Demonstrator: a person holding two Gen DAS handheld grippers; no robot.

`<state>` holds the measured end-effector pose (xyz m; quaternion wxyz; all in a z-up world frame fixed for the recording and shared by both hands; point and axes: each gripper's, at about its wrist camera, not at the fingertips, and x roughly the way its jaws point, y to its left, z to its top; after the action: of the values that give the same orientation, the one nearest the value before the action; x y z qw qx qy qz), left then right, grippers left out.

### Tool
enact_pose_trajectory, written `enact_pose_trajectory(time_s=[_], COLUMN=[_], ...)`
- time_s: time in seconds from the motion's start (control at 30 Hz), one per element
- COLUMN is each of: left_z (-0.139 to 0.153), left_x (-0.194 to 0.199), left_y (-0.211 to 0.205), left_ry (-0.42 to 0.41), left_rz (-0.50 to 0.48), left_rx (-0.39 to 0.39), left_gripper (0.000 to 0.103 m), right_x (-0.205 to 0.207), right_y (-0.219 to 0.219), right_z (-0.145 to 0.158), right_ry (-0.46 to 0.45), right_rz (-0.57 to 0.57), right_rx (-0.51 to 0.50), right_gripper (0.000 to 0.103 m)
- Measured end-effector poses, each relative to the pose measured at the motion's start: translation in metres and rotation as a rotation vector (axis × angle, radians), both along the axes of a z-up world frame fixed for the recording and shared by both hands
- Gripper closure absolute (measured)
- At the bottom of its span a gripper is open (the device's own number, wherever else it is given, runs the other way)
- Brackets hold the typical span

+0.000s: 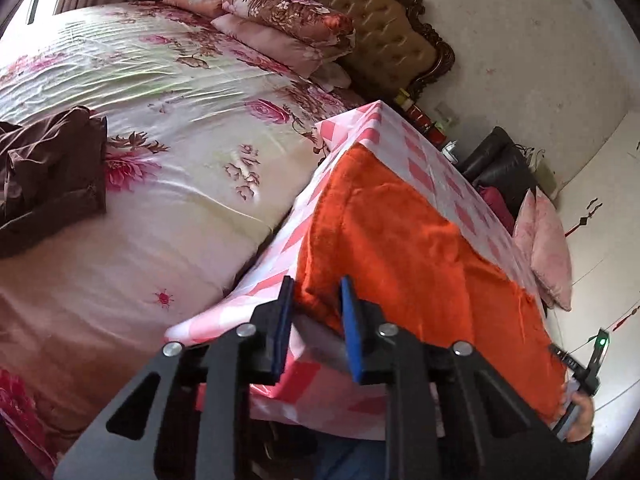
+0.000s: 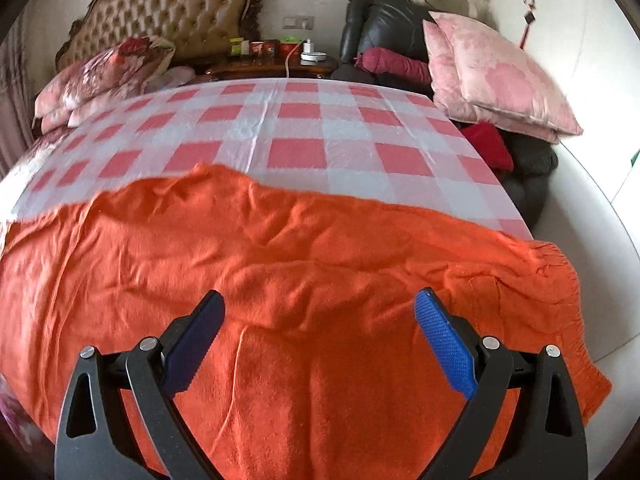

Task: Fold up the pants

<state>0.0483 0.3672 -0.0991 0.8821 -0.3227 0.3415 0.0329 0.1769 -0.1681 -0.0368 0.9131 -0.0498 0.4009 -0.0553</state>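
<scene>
The left claw [image 1: 316, 300] stands narrowly parted around the orange pants' [image 1: 400, 240] corner edge, pads not visibly pressing. The right claw [image 2: 320, 320] gapes wide above the pants [image 2: 280, 240] on the checkered surface [image 2: 304, 120].

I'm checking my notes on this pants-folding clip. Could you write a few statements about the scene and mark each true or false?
1. The pants are orange. True.
2. They lie on a blue striped cloth. False: the tablecloth is pink-and-white checked.
3. The right gripper is clamped shut on fabric. False: its jaws stand wide open over the pants.
4. The left gripper is at the pants' edge. True.
5. A bed stands beside the table. True.
</scene>
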Motion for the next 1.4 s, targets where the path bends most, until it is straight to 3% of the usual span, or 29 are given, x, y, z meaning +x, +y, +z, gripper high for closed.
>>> enact_pose_trajectory(time_s=[0.23,0.33,0.4,0.5,0.53,0.6,0.63,0.7,0.87,1.1,1.2,1.23,1.3,1.37,1.4], left_z=[-0.002,-0.003,-0.003,-0.003,-0.003,-0.002,-0.002,-0.001,0.002,0.012,0.010,0.009,0.010,0.012,0.012], left_x=[-0.001,-0.001,-0.001,-0.001,0.000,0.001,0.001,0.003,0.006,0.020,0.023,0.024,0.020,0.014,0.012], left_y=[0.003,0.004,0.005,0.007,0.007,0.007,0.006,0.007,0.004,-0.001,0.001,0.002,0.004,0.007,0.009], left_ry=[0.001,-0.002,-0.003,0.000,0.002,0.009,0.012,0.017,0.024,0.022,0.020,0.021,-0.002,-0.028,-0.035], left_rz=[0.001,0.001,-0.002,-0.007,-0.008,-0.011,-0.013,-0.017,-0.014,-0.032,-0.029,-0.025,-0.015,-0.009,-0.004], left_rx=[-0.006,-0.015,-0.021,-0.026,-0.025,-0.017,-0.013,-0.004,0.021,0.060,0.042,0.036,0.005,-0.025,-0.039], left_gripper=[0.081,0.081,0.081,0.081,0.081,0.081,0.081,0.081,0.081,0.085,0.085,0.085,0.083,0.080,0.080], right_x=[0.052,0.077,0.089,0.100,0.103,0.110,0.112,0.114,0.117,0.136,0.140,0.141,0.134,0.119,0.112], right_y=[0.014,0.018,0.021,0.020,0.019,0.020,0.021,0.025,0.030,0.025,0.025,0.024,0.023,0.018,0.012], right_z=[0.021,0.014,0.005,-0.002,-0.004,-0.009,-0.009,-0.008,-0.005,-0.006,-0.005,-0.004,0.002,0.015,0.021], right_ry=[0.023,0.110,0.152,0.218,0.241,0.281,0.273,0.283,0.235,0.209,0.165,0.158,0.118,0.040,0.018], right_rz=[0.148,0.305,0.380,0.504,0.527,0.549,0.547,0.578,0.557,0.475,0.439,0.426,0.387,0.354,0.333], right_rx=[-0.110,-0.051,-0.084,0.004,0.033,0.052,0.042,0.062,-0.007,-0.032,-0.065,-0.065,-0.082,-0.107,-0.097], right_gripper=[0.011,0.011,0.011,0.012,0.017,0.054,0.061,0.084,0.095,0.094,0.092,0.087,0.049,0.033,0.032])
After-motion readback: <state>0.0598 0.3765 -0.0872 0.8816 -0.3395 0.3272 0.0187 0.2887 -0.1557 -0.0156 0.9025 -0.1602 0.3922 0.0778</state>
